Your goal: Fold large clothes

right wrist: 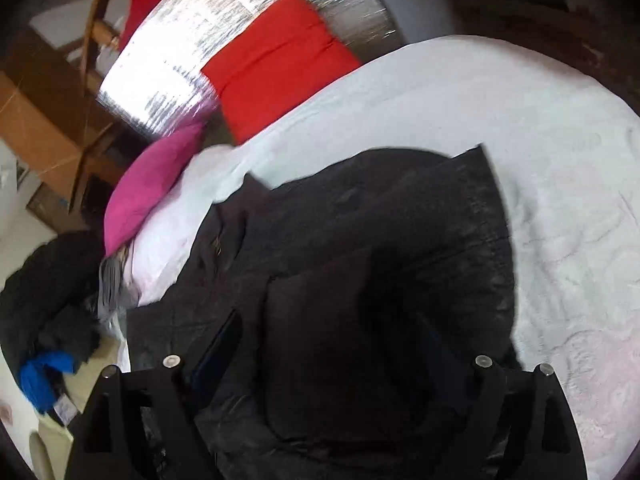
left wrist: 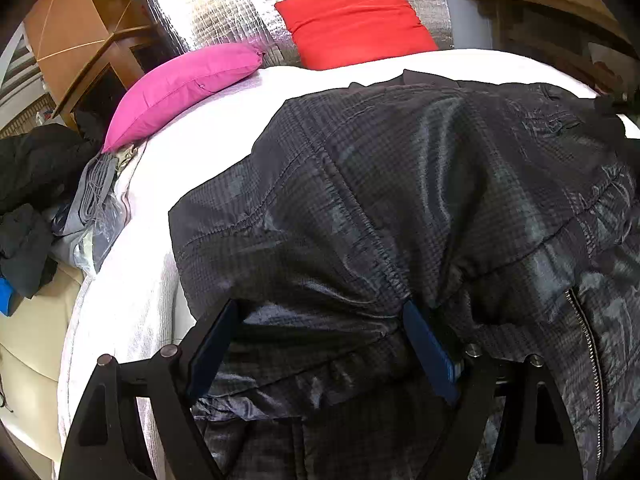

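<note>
Item: dark clothing heap (left wrist: 36,184), recorded at far left on the floor beside the bed (left wrist: 132,280); a risk is judged that the garment's edge, if dragged leftward, slides off the bedspread and joins it. Item: pink cushion (left wrist: 184,88), lying at the bed's left head end, near but apart from the jacket; it is judged liable to be caught if the fold is swept that way. Item: left hand-held gripper (left wrist: 320,344), fingers spread wide, one blue pad at the jacket's left edge and the other sunk into a crease, with slack cloth between them and nothing pinched. Item: dark quilted jacket (left wrist: 400,184), spread shiny-side up across the white bedspread, bulging at the middle; its slick fabric is judged likely to slip from a shallow pinch, and trapped air may spring a fold open. Item: red cushion (left wrist: 356,20), propped at the head of the bed, well clear. Item: zipper (left wrist: 588,360), running down the jacket's right side; its teeth could be snagged by a pad. Item: right hand-held gripper (right wrist: 332,340), fingers spread over the jacket's dark, blurred cloth; no grip can be made out, so a one-sided lift is judged likely to skew the fold.
</note>
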`<state>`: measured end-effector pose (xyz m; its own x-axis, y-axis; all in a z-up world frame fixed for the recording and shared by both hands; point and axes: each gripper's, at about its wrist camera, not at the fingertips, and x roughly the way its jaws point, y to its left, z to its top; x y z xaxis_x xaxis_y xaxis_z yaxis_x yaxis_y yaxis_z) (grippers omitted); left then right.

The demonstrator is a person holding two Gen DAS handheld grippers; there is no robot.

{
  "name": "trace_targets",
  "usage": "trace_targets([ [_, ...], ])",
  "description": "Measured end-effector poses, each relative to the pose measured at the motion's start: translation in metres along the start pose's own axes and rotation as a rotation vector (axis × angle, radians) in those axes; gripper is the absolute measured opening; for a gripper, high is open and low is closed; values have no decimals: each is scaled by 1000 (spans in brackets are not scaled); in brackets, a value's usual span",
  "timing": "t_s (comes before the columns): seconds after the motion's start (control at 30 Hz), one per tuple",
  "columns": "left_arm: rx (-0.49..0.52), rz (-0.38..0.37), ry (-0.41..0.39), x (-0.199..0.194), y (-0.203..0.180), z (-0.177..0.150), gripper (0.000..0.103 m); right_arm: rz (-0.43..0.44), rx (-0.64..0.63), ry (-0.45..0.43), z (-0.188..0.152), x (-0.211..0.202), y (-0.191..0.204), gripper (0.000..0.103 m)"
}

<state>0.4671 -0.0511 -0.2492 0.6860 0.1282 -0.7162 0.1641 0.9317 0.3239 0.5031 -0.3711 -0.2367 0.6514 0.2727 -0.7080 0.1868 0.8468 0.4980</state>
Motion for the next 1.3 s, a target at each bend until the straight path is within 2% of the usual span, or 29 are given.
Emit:
trace_targets([
  [0.07, -2, 2, -1, 1, 1, 0, 85, -47, -71, 13, -6, 4, 13, 77],
  [0.1, -4, 1, -1, 1, 2, 0, 85, -79, -113, 17, -10, 6, 21, 68],
  [0.17, -11, -2, 0, 1, 3, 0, 85, -125, -168, 14, -15, 8, 32, 43],
  [0.2, -13, -5, 1, 1, 3, 0, 85, -141, -188, 9, -18, 6, 33, 33],
  [0.23, -15, -6, 1, 2, 4, 0, 85, -161, -218, -8, -20, 4, 39, 28],
  [0.37, -14, -6, 0, 3, 5, 1, 85, -237, -313, -153, -22, -18, 61, 18],
  [0.53, -15, -7, 0, 5, 7, 1, 85, -246, -295, -248, -15, -32, 63, 12],
  [0.77, -16, -6, 0, 5, 6, 1, 85, -263, -225, -259, -2, -35, 45, 10],
  [0.83, -15, -5, -1, 4, 6, 1, 85, -232, -213, -196, -1, -28, 42, 10],
  [0.97, -16, -5, -1, 4, 5, 1, 85, -109, -101, -51, 1, -14, 22, 12],
  [1.07, -14, -5, -1, 4, 5, 1, 85, -72, -62, -2, 1, -9, 13, 15],
  [1.2, -15, -6, 1, 5, 5, 1, 85, -28, -42, 44, -1, -4, 7, 36],
  [1.27, -21, -19, 8, 4, 7, 2, 85, 5, -39, 58, -2, -4, 6, 53],
  [1.3, -31, -38, 13, 3, 12, 3, 85, 33, -36, 59, -2, -5, 6, 66],
])
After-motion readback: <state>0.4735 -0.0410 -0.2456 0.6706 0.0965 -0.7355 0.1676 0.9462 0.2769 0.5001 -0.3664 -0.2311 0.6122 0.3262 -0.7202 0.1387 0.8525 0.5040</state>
